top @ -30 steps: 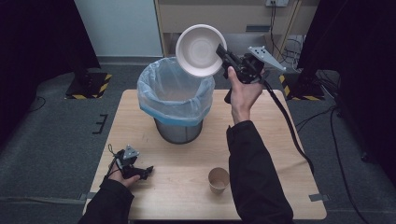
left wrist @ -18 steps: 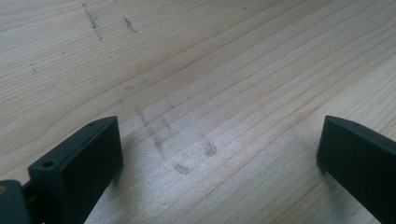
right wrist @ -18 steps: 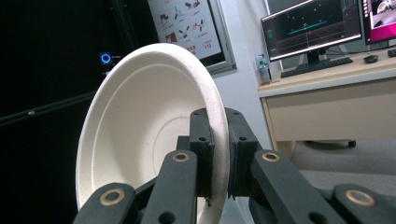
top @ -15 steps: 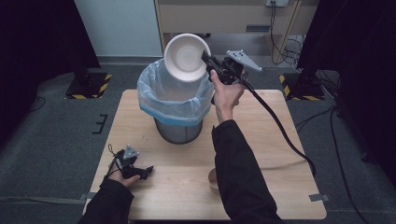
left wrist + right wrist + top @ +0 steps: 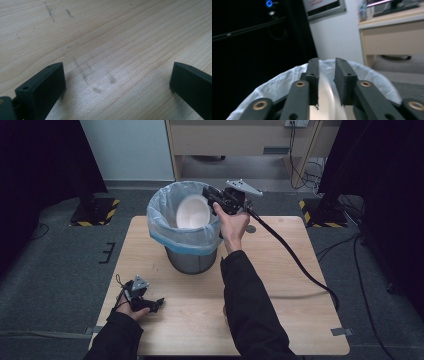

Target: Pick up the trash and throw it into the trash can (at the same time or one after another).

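A white plate (image 5: 192,212) stands tilted inside the metal bin (image 5: 190,257), which is lined with a pale blue bag (image 5: 162,227). My right gripper (image 5: 207,194) hangs over the bin's right rim, pointing left. Its jaws have just been opening. In the right gripper view the plate's blurred edge (image 5: 325,100) lies between the parted jaws of that gripper (image 5: 327,61), and the pads are not pressing on it. My left gripper (image 5: 157,304) rests on the wooden table (image 5: 280,285) near its front left corner. It is open (image 5: 117,80) with bare wood between its jaws.
The bin stands at the middle back of the table. A thick black cable (image 5: 295,260) trails from the right gripper across the table's right side. A desk and dark stands are on the floor behind the table.
The right hand carried the plate left and down from above the bin's right side to its mouth. The plate now sits inside the bag. The left hand stayed still.
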